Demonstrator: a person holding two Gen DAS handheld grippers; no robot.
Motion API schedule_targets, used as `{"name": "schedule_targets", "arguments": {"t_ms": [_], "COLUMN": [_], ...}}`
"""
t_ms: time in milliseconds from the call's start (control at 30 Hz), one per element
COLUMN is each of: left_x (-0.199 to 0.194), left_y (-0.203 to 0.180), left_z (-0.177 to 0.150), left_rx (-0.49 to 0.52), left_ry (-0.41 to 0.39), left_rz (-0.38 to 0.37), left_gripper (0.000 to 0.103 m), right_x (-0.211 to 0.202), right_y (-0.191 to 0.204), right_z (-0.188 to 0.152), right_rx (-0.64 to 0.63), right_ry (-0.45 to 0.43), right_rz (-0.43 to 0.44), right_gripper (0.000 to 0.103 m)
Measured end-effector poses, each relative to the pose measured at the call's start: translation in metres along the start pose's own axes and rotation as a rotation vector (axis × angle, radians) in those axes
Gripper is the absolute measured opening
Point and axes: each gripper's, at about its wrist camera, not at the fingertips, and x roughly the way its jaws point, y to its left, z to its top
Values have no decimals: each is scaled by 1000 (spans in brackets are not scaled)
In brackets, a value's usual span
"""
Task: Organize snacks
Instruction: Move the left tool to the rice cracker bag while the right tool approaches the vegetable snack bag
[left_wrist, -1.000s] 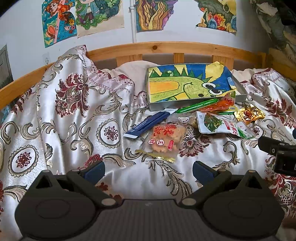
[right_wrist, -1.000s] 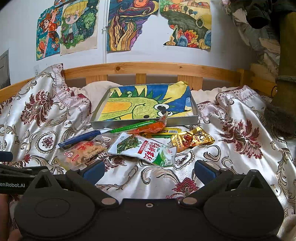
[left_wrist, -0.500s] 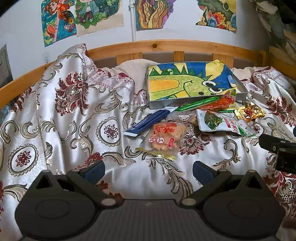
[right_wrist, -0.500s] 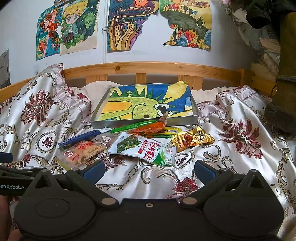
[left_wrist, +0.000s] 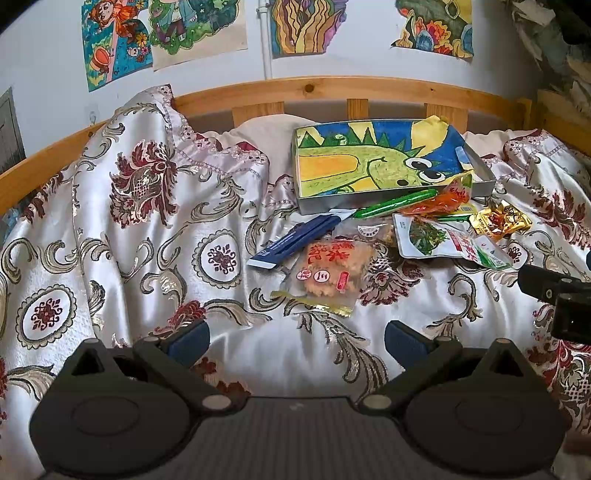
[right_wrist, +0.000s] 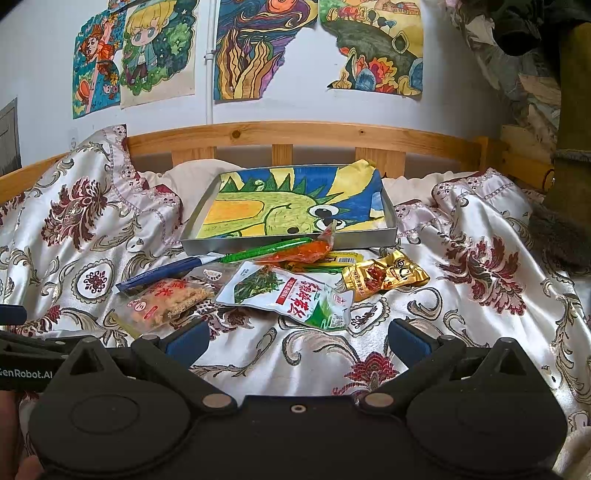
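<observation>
Both claws hang over the bed's satin cover, empty: the left claw (left_wrist: 297, 338) and the right claw (right_wrist: 297, 336) each have their fingers spread wide apart. The snack packets (right_wrist: 284, 291) lie heaped just in front of the dinosaur-lined metal tray (right_wrist: 288, 242), some touching its front wall.

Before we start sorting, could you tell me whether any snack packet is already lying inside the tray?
No, the tray holds only its dinosaur drawing; the packets lie on the bedspread in front.
</observation>
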Motion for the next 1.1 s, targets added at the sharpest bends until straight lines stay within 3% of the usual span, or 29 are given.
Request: {"name": "schedule_targets", "arguments": {"t_ms": [133, 400, 800, 1100], "left_x": [2, 19, 41, 56], "left_y": [0, 12, 13, 16], "left_z": [2, 9, 24, 37], "left_rx": [-8, -70, 20, 19], "left_ry": [22, 147, 127, 75], "left_rz": [10, 19, 69, 13], "left_gripper": [103, 103, 103, 103], "right_x": [-1, 2, 32, 65], "right_y": [0, 0, -6, -10], "right_z": [3, 10, 32, 45], "right_rx": [3, -6, -135, -239], "right_ry": [16, 29, 65, 79], "right_rz": [10, 57, 126, 172], "right_gripper": [103, 103, 103, 102]}}
